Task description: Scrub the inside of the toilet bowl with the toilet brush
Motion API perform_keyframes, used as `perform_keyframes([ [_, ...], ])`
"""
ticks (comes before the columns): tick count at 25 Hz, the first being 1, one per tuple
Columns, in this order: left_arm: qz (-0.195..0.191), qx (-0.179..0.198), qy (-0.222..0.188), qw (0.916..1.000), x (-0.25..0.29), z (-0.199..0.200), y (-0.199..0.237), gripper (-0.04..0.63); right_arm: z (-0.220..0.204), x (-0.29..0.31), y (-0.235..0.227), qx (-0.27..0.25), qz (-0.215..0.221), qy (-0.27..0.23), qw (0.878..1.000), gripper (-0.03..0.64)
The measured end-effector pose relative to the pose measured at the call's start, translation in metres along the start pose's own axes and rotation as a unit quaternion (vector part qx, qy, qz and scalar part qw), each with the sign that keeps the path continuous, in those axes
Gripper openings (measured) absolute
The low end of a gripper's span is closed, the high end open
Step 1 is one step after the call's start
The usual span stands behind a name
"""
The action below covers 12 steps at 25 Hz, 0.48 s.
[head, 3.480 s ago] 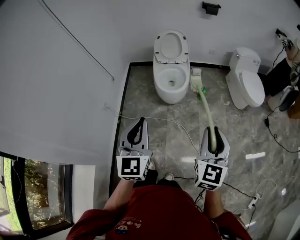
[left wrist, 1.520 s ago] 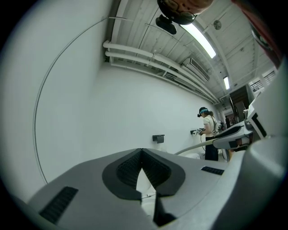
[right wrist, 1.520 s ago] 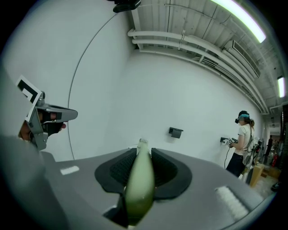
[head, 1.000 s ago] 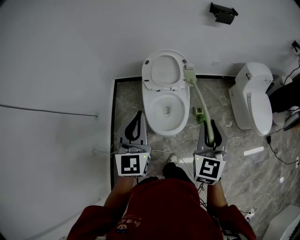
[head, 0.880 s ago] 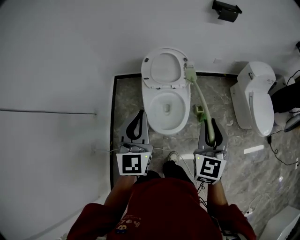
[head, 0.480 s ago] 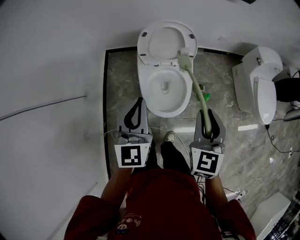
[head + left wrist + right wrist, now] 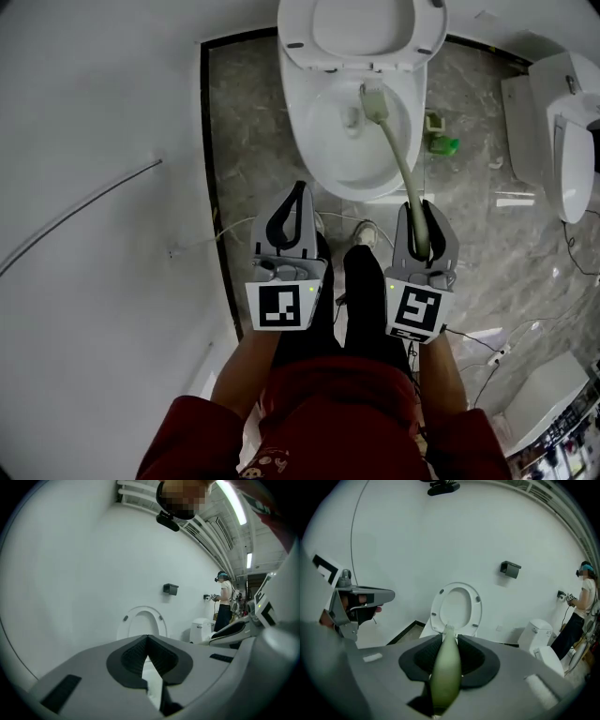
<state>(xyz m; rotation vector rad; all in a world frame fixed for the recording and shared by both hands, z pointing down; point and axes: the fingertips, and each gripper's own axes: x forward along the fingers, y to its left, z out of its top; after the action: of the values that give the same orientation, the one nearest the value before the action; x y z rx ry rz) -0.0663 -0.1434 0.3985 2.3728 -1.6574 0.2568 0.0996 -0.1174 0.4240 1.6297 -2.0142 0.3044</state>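
Change: toilet brush has dropped from seat into toilet bowl.
Right hand-held gripper: clamped on its handle.
Left hand-held gripper: closed, empty.
Next: scrub.

This looks like a mock washroom set up in a work hall, not a home bathroom. In the head view, a toilet stands at top centre on a grey marbled floor. A second toilet stands in the same open room at the right edge. A loose cable crosses the white wall at left, and a power strip lies at lower right. In the left gripper view, a person wearing a headset stands right of centre, under strip lights on a high ceiling.
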Motion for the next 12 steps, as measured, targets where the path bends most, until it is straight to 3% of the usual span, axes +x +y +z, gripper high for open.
perform_keyframes([
  [3, -0.007, -0.009, 0.032, 0.9994, 0.014, -0.049, 0.011, 0.005, -0.043, 0.033, 0.018, 0.011, -0.001, 0.023, 1.000, 0.114],
  [7, -0.016, 0.012, 0.050, 0.9985, 0.029, -0.109, 0.010, 0.005, -0.108, 0.066, 0.032, 0.022, 0.003, 0.065, 0.998, 0.114],
  [12, -0.025, 0.029, 0.053, 0.9979, 0.049, -0.164, 0.007, 0.005, -0.171, 0.101, 0.039, 0.011, 0.007, 0.103, 0.995, 0.114],
])
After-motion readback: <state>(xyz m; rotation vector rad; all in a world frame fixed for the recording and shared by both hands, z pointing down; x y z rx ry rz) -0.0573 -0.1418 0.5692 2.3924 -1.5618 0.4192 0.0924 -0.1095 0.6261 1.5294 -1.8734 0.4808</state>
